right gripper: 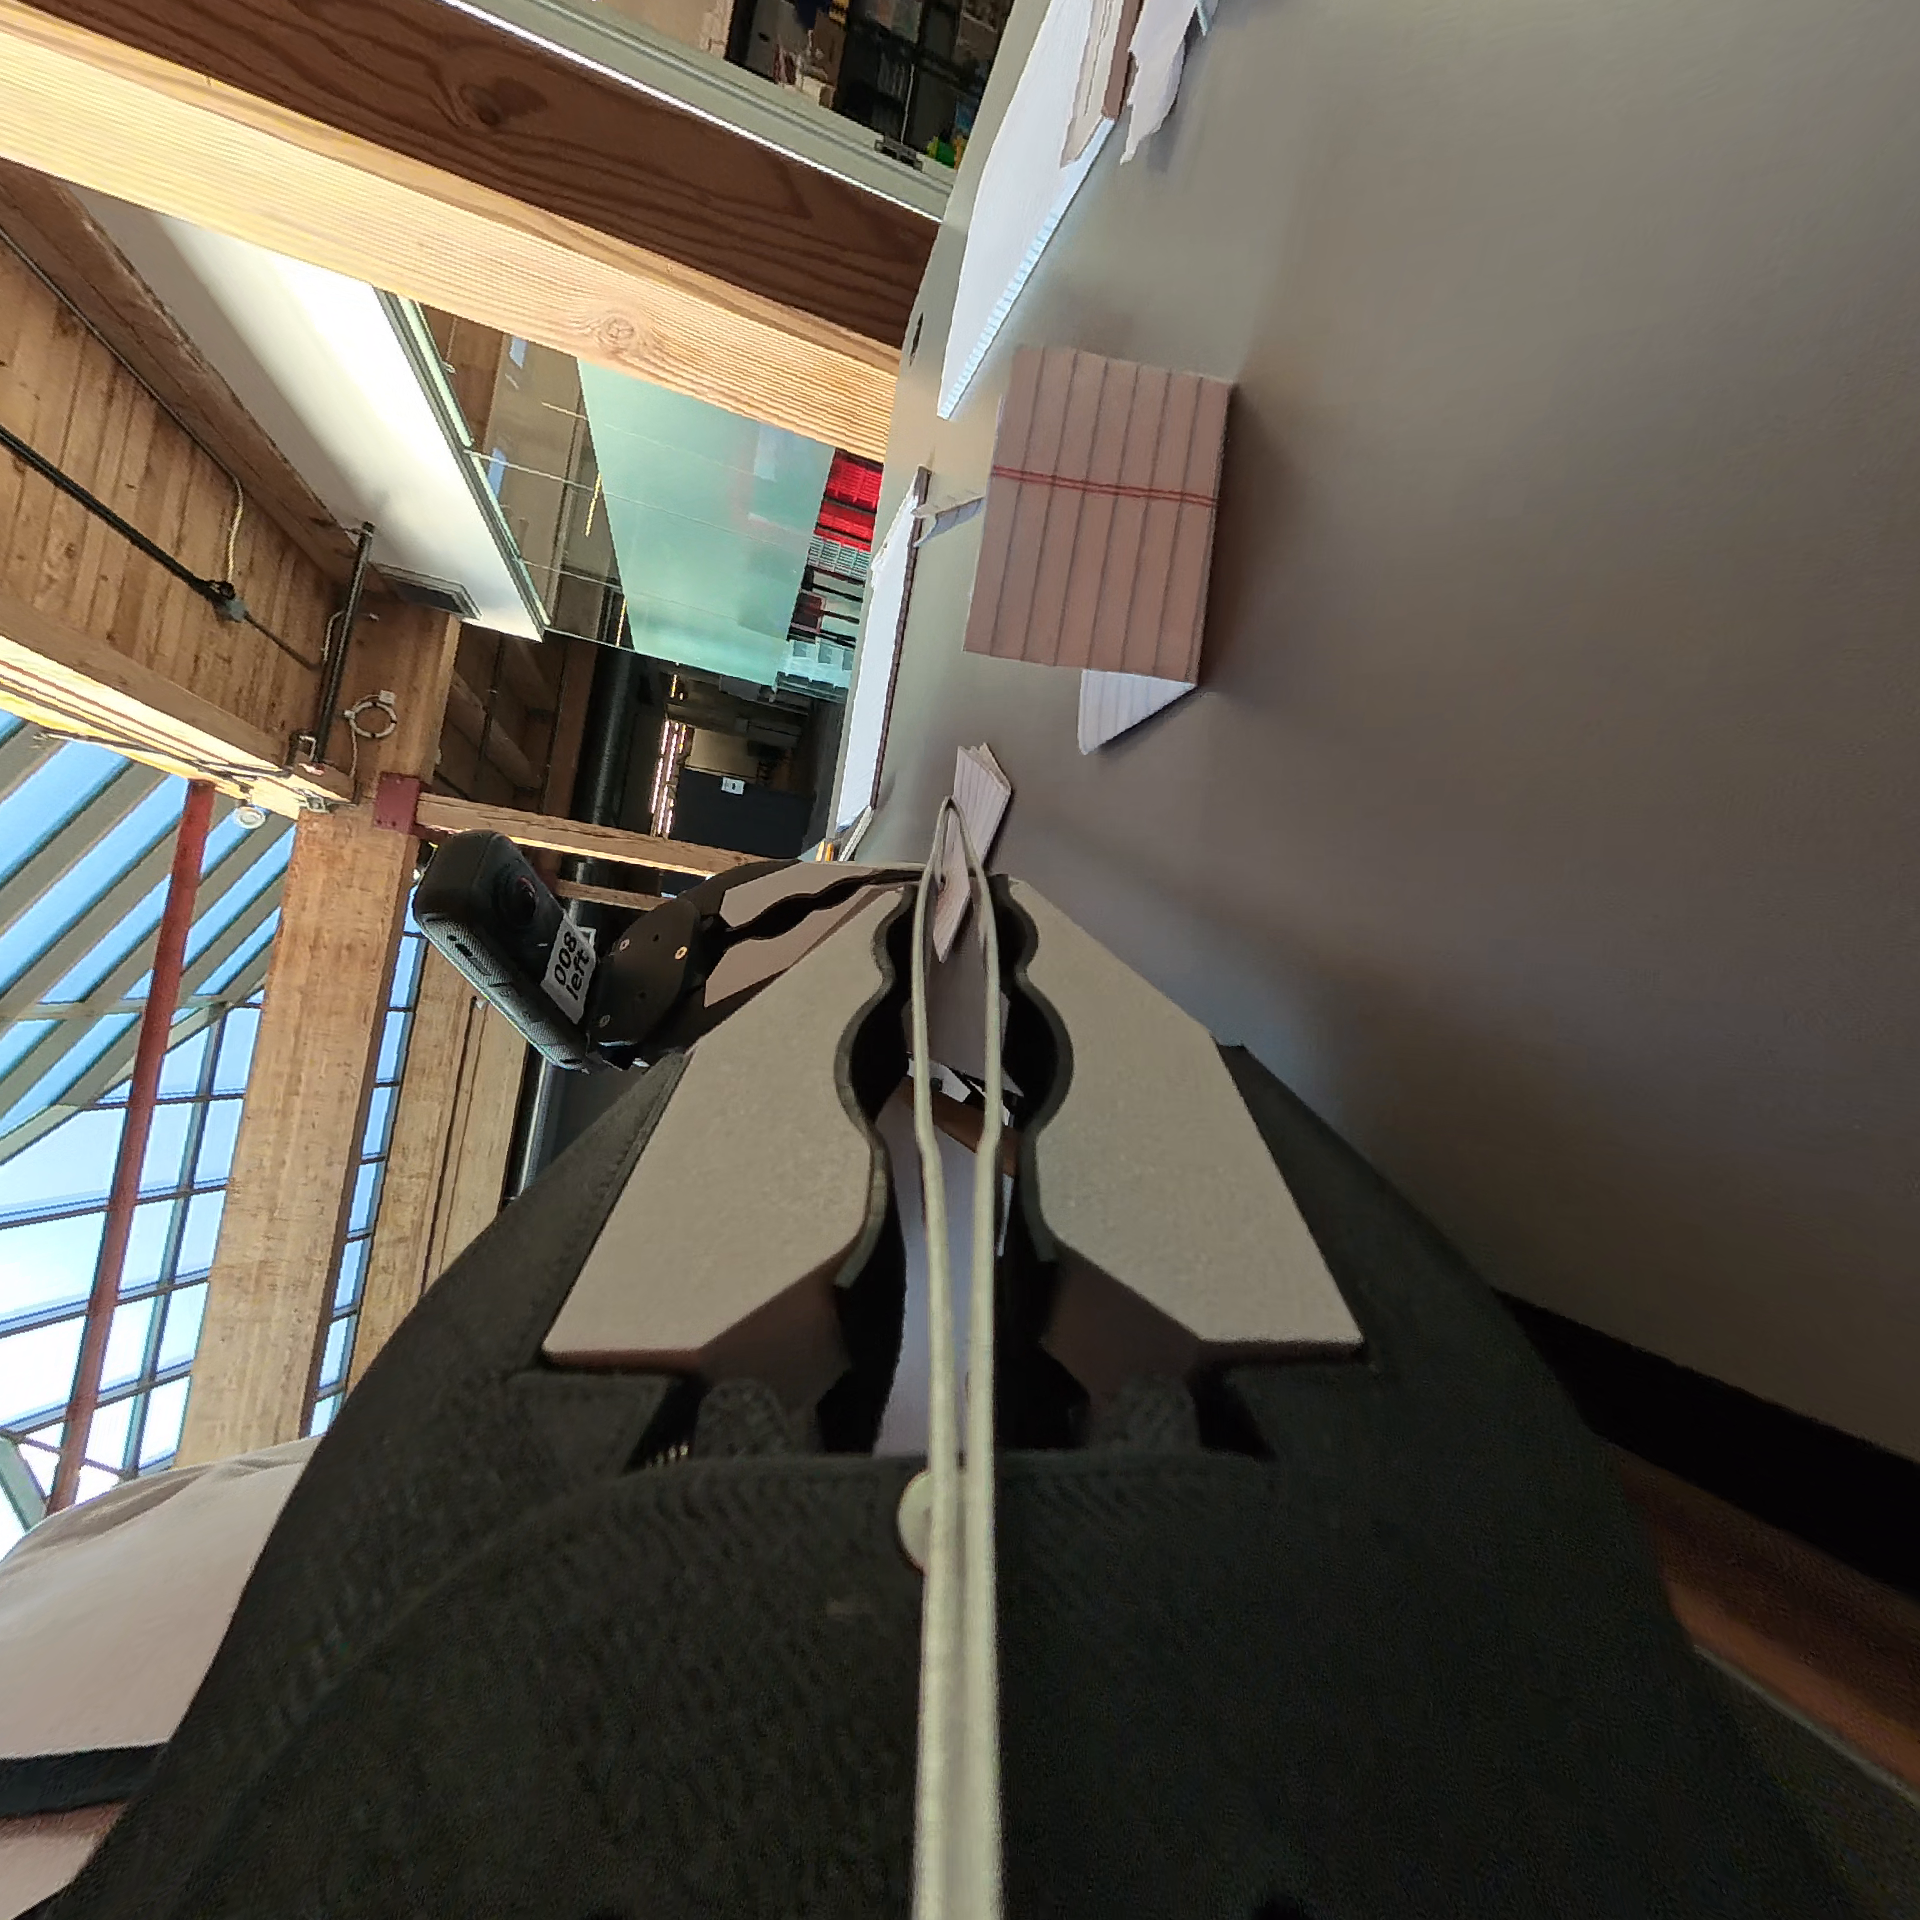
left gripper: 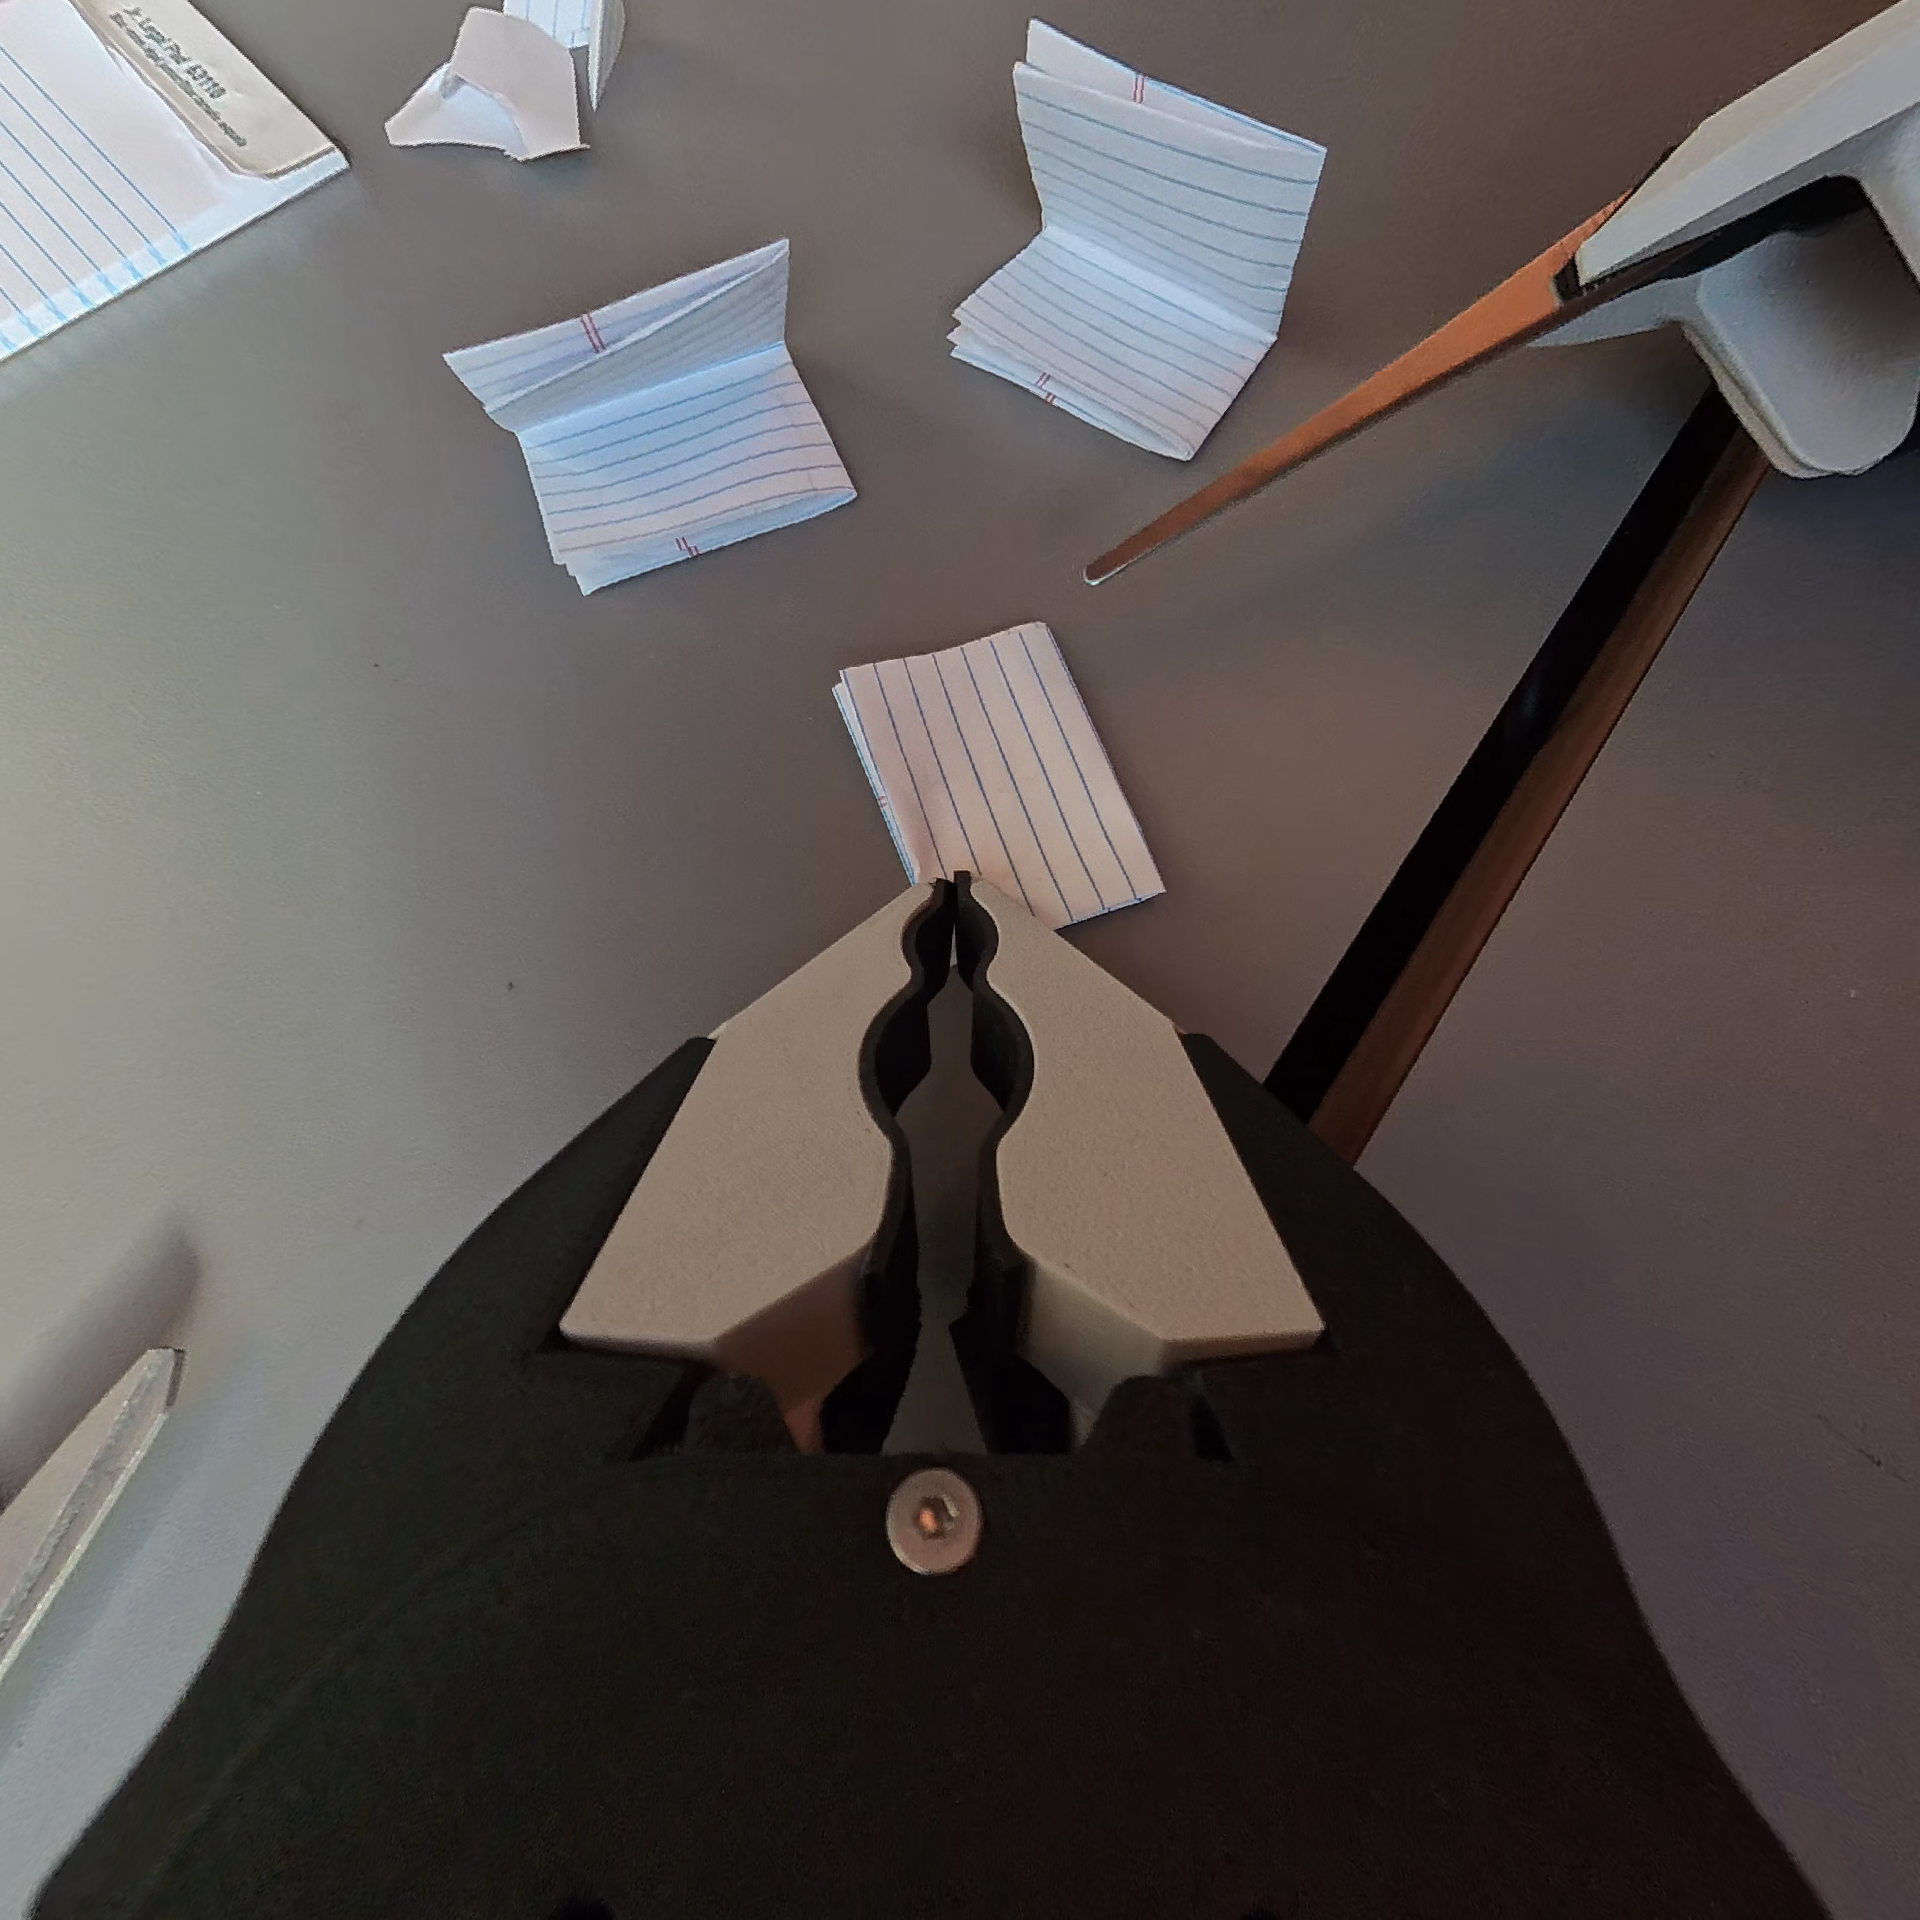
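Note:
My left gripper (left gripper: 954,885) is shut, its tips resting on the near edge of a small folded lined paper (left gripper: 997,790) that lies flat on the grey table (left gripper: 312,831). I cannot tell whether it pinches the paper. My right gripper (right gripper: 956,894) is shut on long metal tweezers (right gripper: 956,1247). In the left wrist view the right gripper (left gripper: 1766,260) is at the upper right, and the tweezers (left gripper: 1351,405) slant down with their tip just above and right of that paper. The right wrist view is rolled sideways and shows the left gripper (right gripper: 727,935) beside the tweezers' tip and the paper (right gripper: 982,790).
Two half-open folded lined papers (left gripper: 665,416) (left gripper: 1132,281) lie farther back, with a crumpled scrap (left gripper: 488,94) and a lined notepad (left gripper: 104,156) at the far left. A metal strip (left gripper: 83,1475) is at the lower left. The table edge (left gripper: 1507,831) runs on the right. Left tips to right tips: about 15 centimeters. Both grippers' tips are roughly 25 centimeters from the crumpled scrap (left gripper: 488,94).

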Available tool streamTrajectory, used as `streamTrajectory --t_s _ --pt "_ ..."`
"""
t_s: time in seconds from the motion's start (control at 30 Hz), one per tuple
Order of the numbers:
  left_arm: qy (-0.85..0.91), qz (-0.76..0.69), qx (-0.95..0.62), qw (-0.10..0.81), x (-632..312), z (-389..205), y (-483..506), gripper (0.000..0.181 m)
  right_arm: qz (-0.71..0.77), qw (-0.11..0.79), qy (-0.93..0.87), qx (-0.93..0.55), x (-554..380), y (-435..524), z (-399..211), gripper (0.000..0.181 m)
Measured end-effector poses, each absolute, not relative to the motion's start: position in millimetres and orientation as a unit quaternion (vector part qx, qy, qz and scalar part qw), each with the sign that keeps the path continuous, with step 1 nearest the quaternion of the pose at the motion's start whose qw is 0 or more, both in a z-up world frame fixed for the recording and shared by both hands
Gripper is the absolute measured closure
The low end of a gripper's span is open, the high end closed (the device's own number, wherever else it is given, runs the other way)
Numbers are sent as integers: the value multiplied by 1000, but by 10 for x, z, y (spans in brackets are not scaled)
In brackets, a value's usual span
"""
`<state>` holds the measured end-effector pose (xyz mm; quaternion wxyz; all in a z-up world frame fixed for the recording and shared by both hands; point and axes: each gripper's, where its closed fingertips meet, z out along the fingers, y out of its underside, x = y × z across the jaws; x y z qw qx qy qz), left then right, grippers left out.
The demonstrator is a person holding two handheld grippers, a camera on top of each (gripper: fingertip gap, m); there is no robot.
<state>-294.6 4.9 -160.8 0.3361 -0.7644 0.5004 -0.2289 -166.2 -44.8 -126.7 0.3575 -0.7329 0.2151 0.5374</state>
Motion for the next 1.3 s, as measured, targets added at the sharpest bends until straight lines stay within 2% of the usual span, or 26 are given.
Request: streamTrajectory --t_s 0.63,1.1,1.3 --pt "505 -218 -765 335 -2942 -1612 47 181 562 329 265 -711 -1711 -355 -1324 170" --pt "505 -214 -766 336 -2941 -1611 44 181 551 286 216 -754 -2117 -606 -1401 170" --pt "498 -210 -770 338 -2942 -1608 39 181 531 327 172 -763 -2149 -675 -1277 170"
